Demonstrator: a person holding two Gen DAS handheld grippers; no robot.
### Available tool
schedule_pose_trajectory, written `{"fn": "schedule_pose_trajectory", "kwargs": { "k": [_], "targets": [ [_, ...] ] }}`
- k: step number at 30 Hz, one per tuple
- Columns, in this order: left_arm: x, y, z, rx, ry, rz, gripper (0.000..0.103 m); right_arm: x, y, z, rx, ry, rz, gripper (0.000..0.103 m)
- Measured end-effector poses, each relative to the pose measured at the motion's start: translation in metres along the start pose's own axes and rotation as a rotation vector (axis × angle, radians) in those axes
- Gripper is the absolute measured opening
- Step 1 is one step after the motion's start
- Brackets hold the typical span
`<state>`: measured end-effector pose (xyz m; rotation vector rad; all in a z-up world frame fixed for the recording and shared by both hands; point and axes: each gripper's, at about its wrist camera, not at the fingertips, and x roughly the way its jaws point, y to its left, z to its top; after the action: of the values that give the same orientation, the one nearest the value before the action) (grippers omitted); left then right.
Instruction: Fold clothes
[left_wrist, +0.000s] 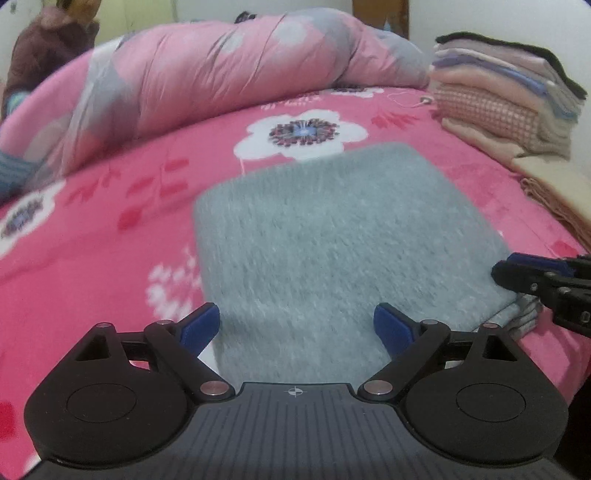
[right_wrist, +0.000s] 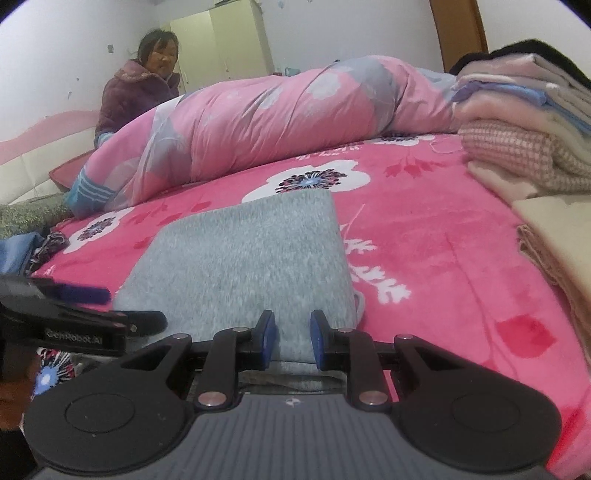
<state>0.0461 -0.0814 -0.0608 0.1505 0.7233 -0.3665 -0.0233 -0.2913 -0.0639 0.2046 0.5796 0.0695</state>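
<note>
Grey fuzzy sweater (left_wrist: 332, 236) lay as a compact folded rectangle on the pink floral bedsheet (left_wrist: 110, 229), near the folded-clothes stack (left_wrist: 502, 99). Left gripper (left_wrist: 297, 325) stood spread, empty. Right gripper (right_wrist: 291, 339) was narrowed, pinching nothing. Stacking probably remained.

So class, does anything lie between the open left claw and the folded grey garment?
Nothing visible does. The left claw hangs open directly over the near edge of the grey garment, with only the pink bedspread around it.
</note>
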Motion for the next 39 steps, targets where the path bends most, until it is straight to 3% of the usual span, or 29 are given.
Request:
{"fn": "schedule_pose_trajectory", "kwargs": {
  "k": [19,39],
  "targets": [
    [0.000,-0.013,0.000,0.030,0.032,0.089,0.092,0.001,0.000,0.004,-0.007,0.031,0.001,0.024],
    [0.000,-0.011,-0.001,-0.007,0.035,0.099,0.092,0.000,-0.001,-0.001,-0.005,0.009,0.007,0.024]
  ]
}}
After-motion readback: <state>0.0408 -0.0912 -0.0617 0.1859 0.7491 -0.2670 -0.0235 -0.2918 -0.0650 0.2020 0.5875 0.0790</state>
